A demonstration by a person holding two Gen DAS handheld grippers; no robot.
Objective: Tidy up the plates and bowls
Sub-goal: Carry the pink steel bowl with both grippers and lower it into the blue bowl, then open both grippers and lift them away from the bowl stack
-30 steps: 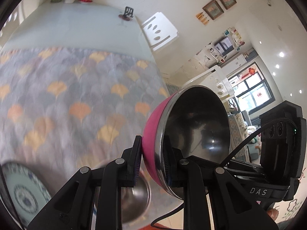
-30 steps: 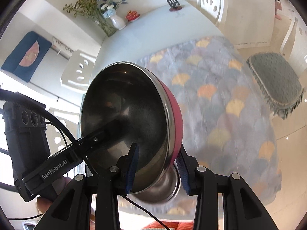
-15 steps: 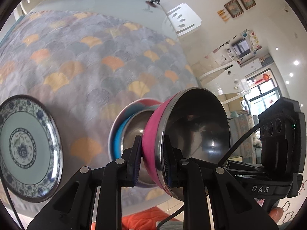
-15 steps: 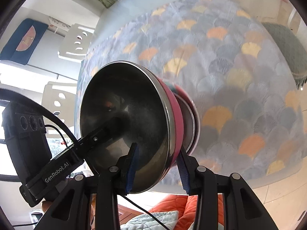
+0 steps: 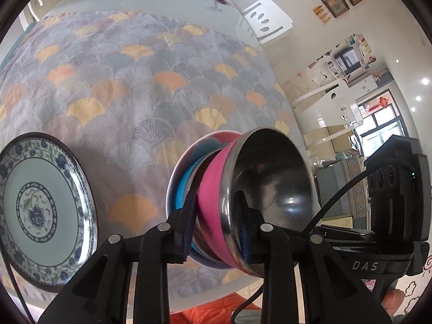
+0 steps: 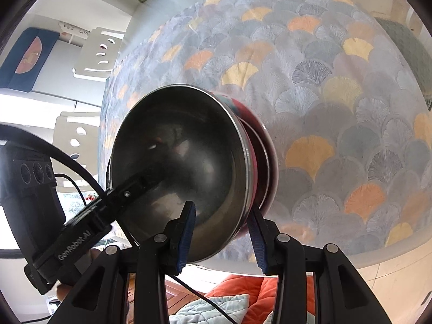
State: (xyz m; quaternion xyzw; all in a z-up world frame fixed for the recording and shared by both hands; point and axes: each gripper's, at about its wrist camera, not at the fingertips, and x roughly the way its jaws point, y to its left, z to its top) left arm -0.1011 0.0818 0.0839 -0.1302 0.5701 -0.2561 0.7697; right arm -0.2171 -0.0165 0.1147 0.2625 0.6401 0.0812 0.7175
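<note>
"DAS" is showing in pale letters on the right tool [image 5: 364,266]; "GenRobot.AI" is running along the left tool [image 6: 74,245].

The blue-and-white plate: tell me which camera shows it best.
The left wrist view. The blue-and-white plate lies whole on the patterned cloth, left of the stacked bowls. The right wrist view shows none of it; the pink bowl and the left gripper fill that side.

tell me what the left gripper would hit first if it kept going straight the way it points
Probably the pink bowl, whose rim sits between the left gripper fingers; it is nested on a blue bowl. Beyond lies the patterned tablecloth.
</note>
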